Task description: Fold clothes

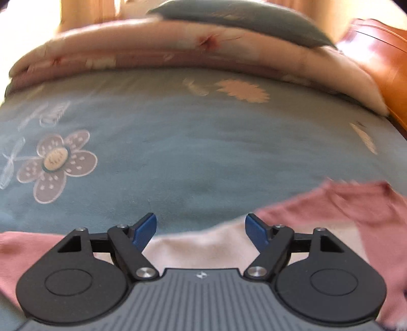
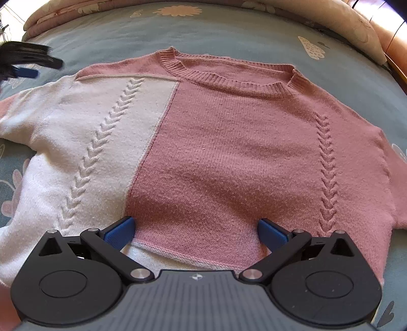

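Blue bedspread (image 2: 229, 28) under pink-white sweater (image 2: 229, 152)

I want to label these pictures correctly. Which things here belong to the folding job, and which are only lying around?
Belong to the job:
- pink and white sweater, spread flat
- left gripper, open
- right gripper, open

Only lying around:
- blue flowered bedsheet
- folded pink quilt
- grey pillow

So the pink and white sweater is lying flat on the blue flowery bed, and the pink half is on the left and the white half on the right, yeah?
Not quite. In the right wrist view the sweater does lie flat on the blue flowery bed cover, but its white half is on the left and its pink half on the right.
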Motion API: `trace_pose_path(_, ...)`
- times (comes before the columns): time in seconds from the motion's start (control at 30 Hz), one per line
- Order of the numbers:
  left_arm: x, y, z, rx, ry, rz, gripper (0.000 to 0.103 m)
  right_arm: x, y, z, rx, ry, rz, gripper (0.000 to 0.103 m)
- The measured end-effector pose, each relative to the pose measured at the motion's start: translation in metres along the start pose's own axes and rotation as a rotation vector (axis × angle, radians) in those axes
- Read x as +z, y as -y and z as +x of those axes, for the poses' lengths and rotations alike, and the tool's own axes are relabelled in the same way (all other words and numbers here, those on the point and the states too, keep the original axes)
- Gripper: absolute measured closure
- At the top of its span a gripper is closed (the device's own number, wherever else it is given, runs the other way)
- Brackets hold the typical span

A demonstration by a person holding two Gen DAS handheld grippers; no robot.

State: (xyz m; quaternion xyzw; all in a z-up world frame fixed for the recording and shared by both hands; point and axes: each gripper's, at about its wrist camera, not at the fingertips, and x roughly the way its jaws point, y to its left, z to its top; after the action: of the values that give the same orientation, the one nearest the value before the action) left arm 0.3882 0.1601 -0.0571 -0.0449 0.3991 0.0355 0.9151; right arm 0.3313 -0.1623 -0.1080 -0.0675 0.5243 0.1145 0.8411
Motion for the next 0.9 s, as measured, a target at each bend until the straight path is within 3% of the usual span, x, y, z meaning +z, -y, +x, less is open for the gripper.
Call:
trace_pose_path(0.13,-0.029,0.015,-0.029,-0.124,-0.026,0.006,0.027,0.001,-0.002,0.001,-0.010,0.001,0.009,0.000)
trace_pose_path(0.27,-0.050,0.027,-0.019,-0.208,-0.072,-0.005,0.027,-0.001,-0.003,0.001,-0.022,0.017,0.019,0.000)
trace_pose_path(0.4,-0.062,0.013,0.002,-0.148,-0.155,-0.059,0.027,-0.001,-0.004,0.001,-0.027,0.022,0.022,0.000)
trace_pose_path(0.53,-0.064,-0.025,-0.009,-0.054,-0.141,-0.058,0.026,0.002,-0.003,0.002,-0.028,0.003,0.024,0.000)
trace_pose_path(0.63,-0.057,-0.044,-0.016,-0.025,-0.154,-0.068,0.027,0.002,-0.003,0.003,-0.031,0.003,0.032,0.000)
trace_pose_path(0.8,-0.044,-0.009,-0.024,-0.082,-0.056,0.037,0.026,-0.003,-0.006,0.001,-0.053,0.034,0.046,0.000)
trace_pose_path(0.9,-0.051,0.011,-0.008,-0.056,-0.062,0.096,0.026,-0.001,-0.007,0.002,-0.061,0.025,0.054,0.000)
